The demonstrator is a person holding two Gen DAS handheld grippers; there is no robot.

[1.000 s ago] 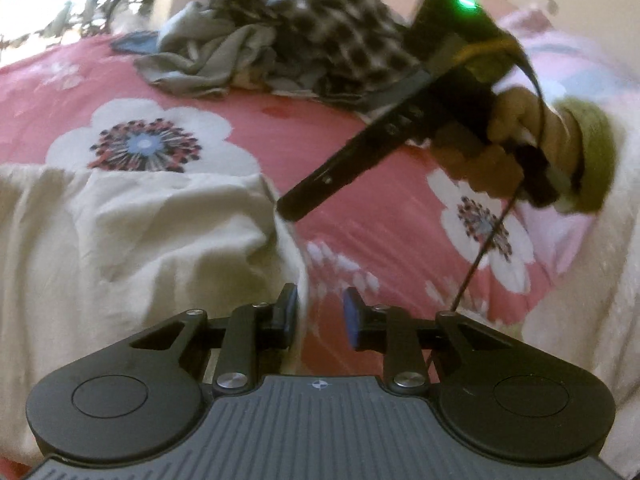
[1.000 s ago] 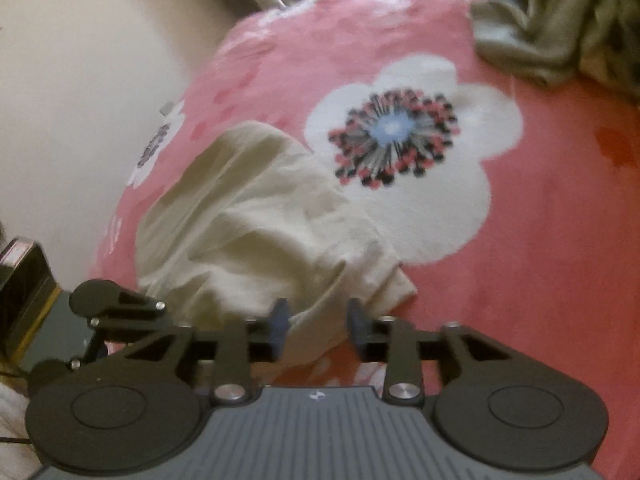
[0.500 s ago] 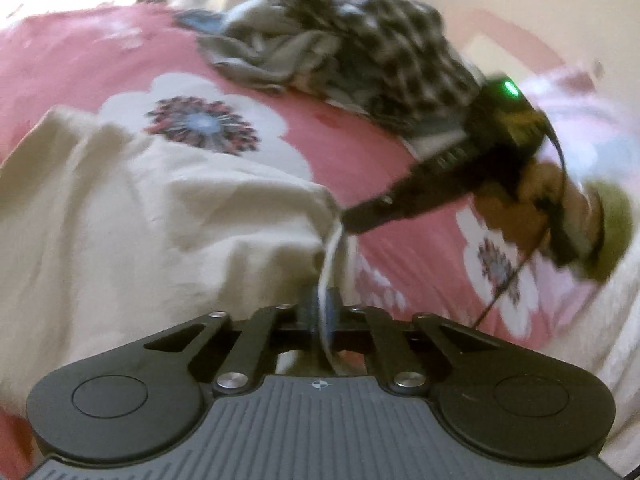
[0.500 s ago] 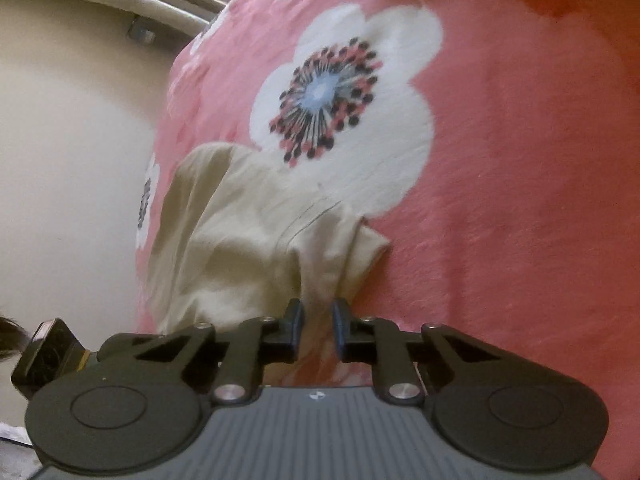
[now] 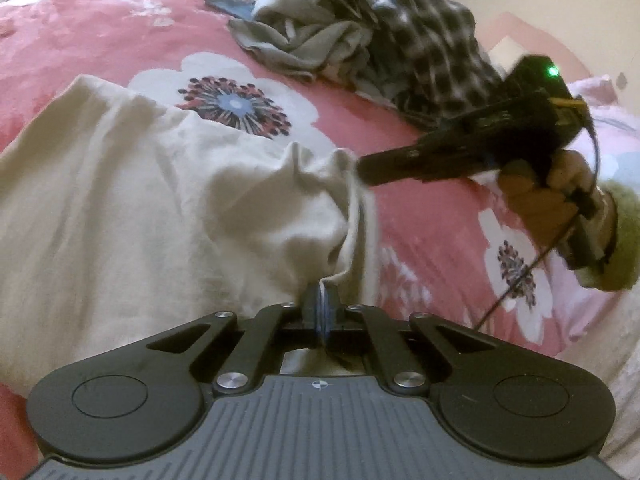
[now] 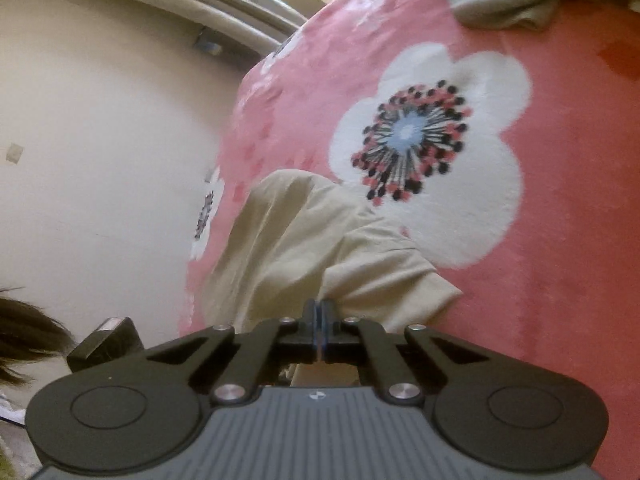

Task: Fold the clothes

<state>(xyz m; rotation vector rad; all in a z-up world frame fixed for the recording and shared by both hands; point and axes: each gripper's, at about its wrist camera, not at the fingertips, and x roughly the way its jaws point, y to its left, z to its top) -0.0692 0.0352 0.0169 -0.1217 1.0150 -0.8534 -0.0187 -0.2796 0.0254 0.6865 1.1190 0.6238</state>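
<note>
Both grippers now clamped on crumpled cream garment (image 5: pixel 168 200) edge.

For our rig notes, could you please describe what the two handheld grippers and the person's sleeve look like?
Both the left gripper and the right gripper are black, with round-lobed linkages, silver pivot screws, blue-edged pads and a ribbed grey body. Seen from the left, the right unit carries a green light, a thin dark cable, and the sleeve is olive green.
</note>
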